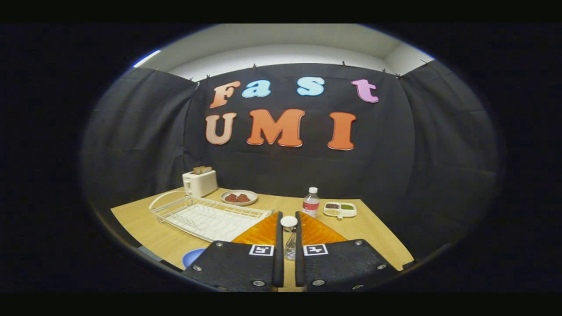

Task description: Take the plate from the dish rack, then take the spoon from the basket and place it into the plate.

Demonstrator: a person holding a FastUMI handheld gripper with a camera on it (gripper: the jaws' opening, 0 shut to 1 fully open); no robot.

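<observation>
Orange-fingered gripper (288, 232) hangs above wooden table (373, 232), fingers nearly together, gripping nothing; dish rack (206, 215) ahead-left. Best approach likely: spread fingers first, swing toward rack.

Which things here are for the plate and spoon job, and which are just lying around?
For the job: dish rack; gripper, fingers nearly together; blue round thing, maybe the plate.
Lying about: toaster, snack dish, bottle, divided tray, jar between the fingers.

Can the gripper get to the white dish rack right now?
Probably yes. The dish rack lies open on the table, ahead of the gripper and off to one side. The fingers look nearly closed, with a small shaker in the gap.
</observation>
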